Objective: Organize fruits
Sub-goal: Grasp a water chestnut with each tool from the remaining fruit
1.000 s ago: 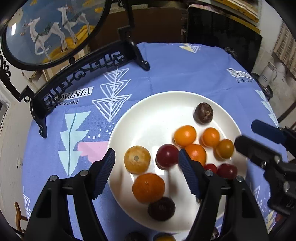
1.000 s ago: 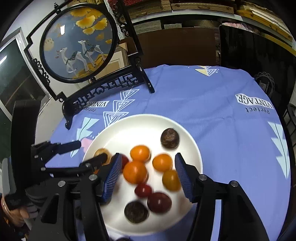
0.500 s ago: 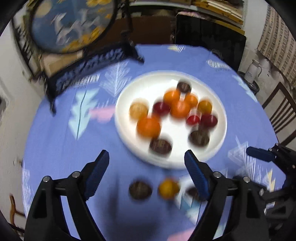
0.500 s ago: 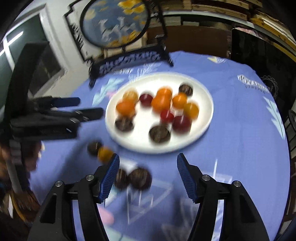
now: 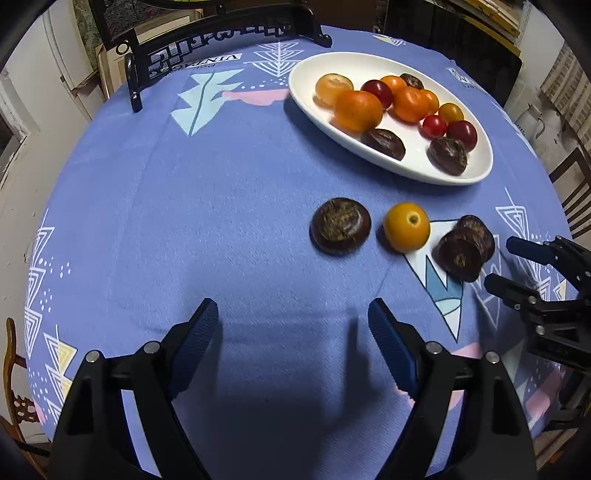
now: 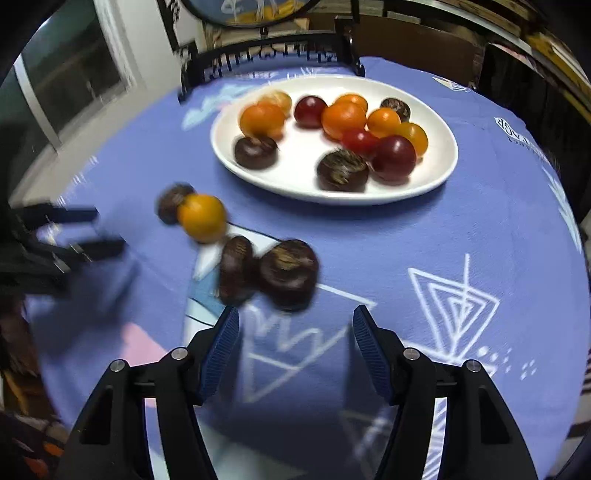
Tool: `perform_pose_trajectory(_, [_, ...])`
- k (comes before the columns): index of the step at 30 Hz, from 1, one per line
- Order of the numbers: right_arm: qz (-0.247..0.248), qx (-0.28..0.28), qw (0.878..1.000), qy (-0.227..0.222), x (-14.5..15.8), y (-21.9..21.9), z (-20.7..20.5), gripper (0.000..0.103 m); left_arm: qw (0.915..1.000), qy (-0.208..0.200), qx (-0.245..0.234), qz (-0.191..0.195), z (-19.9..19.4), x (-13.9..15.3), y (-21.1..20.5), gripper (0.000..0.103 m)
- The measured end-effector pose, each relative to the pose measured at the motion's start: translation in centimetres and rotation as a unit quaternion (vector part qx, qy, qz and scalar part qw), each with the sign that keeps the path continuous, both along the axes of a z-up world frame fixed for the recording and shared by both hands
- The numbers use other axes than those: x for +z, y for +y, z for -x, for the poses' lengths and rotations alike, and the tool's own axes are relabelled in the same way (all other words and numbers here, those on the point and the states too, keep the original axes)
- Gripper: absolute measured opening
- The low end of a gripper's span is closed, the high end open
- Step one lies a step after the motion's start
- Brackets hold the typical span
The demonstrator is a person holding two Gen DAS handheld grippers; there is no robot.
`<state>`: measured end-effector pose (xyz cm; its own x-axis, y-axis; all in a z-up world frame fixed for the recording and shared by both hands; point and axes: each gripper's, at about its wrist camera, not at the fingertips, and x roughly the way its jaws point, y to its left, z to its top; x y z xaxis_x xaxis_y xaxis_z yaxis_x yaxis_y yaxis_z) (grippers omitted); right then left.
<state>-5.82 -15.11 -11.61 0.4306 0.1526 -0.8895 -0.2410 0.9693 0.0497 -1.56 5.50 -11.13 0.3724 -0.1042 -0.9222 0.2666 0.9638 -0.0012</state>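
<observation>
Left gripper (image 5: 291,328) stands wide open, holding nothing, jaws having just widened; right gripper (image 6: 293,334) stands part open, empty. Loose dark fruit (image 5: 340,226) and orange fruit (image 5: 406,226) look small, round, firm and prone to rolling; grip each across its widest girth, lightly.

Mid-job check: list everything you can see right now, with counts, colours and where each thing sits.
Plate: one, white, far right on the cloth.
Fruit on plate: five orange, three red, three dark brown.
Loose orange fruit: one, on the cloth.
Loose brown fruits: three; one left of the orange, two touching on its right.
Tablecloth: blue, patterned.
Ornamental stand: black, far edge.
Left tongs: open, empty.
Right tongs: open, empty.
</observation>
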Motion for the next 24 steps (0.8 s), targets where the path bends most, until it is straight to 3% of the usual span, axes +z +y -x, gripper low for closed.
perform_pose_trajectory(6, [0.027,0.053,0.998,-0.004,-1.0,0.9,-1.8,0.058,0.9996,0.000,-0.025,-0.011,-0.9,-0.6,-1.1,0.081])
perform_pose_trajectory(9, [0.034,0.082,0.996,-0.003,-1.0,1.8,-2.5,0.040,0.9993,0.002,-0.033,-0.017,-1.7,-1.1,-2.0,0.081])
perform_pose_trajectory(19, [-0.021,0.033,0.999,0.014,1.3,-0.8,-1.3,0.040,0.9989,-0.006,-0.046,-0.010,-5.0,-1.9,-3.4,0.081])
perform_pose_trajectory(24, [-0.035,0.010,0.999,0.018,1.1,-2.0,-0.4,0.040,0.9980,0.003,-0.063,-0.003,-6.0,-2.4,-3.9,0.069])
